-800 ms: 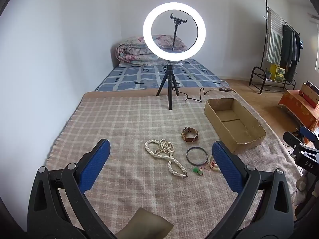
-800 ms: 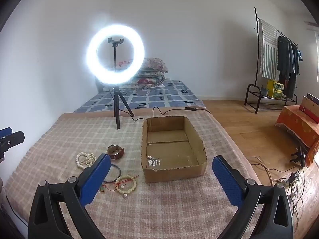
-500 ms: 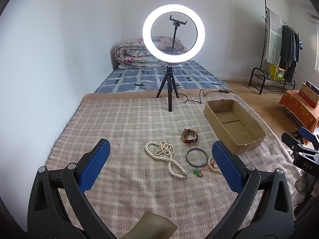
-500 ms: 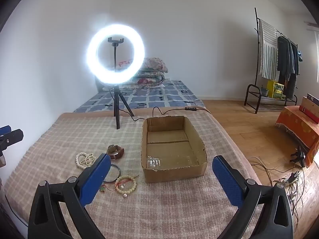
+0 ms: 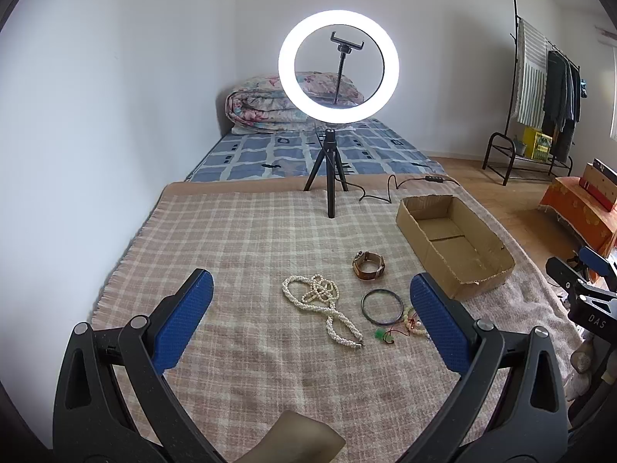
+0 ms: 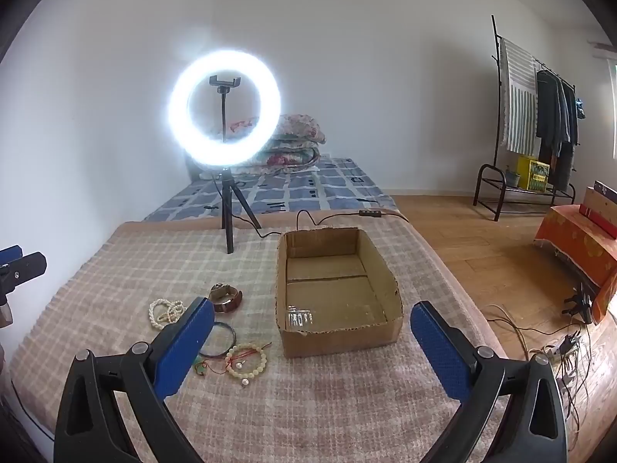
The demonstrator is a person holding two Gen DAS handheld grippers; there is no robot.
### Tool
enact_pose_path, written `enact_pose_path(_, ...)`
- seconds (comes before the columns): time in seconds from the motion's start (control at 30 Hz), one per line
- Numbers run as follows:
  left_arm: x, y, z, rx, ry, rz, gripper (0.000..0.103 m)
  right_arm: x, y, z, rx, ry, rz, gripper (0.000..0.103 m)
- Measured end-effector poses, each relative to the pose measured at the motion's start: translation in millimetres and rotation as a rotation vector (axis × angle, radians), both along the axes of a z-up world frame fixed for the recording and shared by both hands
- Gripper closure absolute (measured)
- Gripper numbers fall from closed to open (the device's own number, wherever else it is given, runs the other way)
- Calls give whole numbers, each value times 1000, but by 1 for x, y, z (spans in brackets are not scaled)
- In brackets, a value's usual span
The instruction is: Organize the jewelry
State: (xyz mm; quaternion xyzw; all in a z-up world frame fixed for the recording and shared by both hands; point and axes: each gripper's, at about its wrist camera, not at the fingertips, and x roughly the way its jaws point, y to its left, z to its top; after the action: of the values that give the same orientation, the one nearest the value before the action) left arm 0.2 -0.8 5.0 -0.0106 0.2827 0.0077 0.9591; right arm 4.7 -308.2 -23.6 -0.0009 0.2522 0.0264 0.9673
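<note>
Nothing is sorted yet: the pearl necklace (image 5: 322, 308), watch (image 5: 369, 265), bangle (image 5: 381, 306) and bead bracelet (image 6: 246, 359) lie mid-blanket (image 5: 239, 247) beside the empty cardboard box (image 6: 335, 332), with the left gripper (image 5: 308, 318) and right gripper (image 6: 311, 347) both gaping, holding nothing.

A pearl necklace (image 5: 322, 305), dark bangle (image 5: 381, 306) and leather watch (image 5: 369, 265) are laid near together on the checked blanket (image 5: 250, 239), left of the cardboard box (image 5: 455, 247); the left gripper (image 5: 308, 318) is held wide apart above them.
</note>
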Motion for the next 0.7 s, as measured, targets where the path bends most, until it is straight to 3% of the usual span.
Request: enact_pose_path(0.7,0,1,1,-3,-4,-1,0,0,4,1,-13,0,-2,0)
